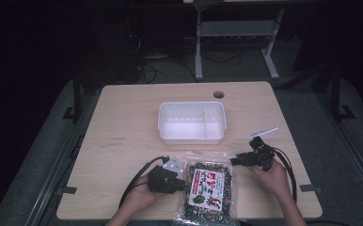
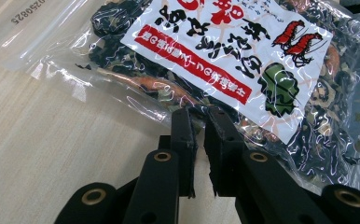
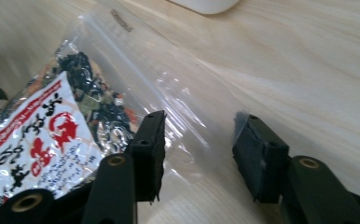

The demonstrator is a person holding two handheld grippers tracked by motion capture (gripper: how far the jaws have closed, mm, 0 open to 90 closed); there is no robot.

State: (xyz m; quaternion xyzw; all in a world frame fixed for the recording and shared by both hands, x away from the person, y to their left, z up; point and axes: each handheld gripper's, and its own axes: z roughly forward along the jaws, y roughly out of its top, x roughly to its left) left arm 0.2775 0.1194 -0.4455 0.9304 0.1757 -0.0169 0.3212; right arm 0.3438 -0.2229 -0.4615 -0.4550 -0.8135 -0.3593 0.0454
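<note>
We're down at the near edge of the table [image 1: 123, 108] now, with the clear snack bag [image 1: 208, 188] lying flat between our two hands, its printed label [image 2: 225, 42] facing up and the white divided bin [image 1: 192, 122] waiting just beyond it. Our left gripper [image 2: 199, 119] has clamped down on the bag's side edge; in the left gripper view the two black jaws stand almost together with the crinkled film pinched between them, so that hold looks made. Our right gripper [image 3: 199, 135] is not there yet: its jaws stand apart, half spread, straddling the clear empty flap at the bag's top corner without pressing it, as far as we can judge. The care here, we think, is in where that second pinch lands. We want the right jaws to bite on the flat sealed film and not on the lumpy contents, deep enough that the slick plastic won't slide out. Once both ends are gripped, we'd lift evenly so the bag doesn't sag or twist, and keep it level on its way toward the bin. A shallow bite on that glossy film is the likeliest way to lose it.
</note>
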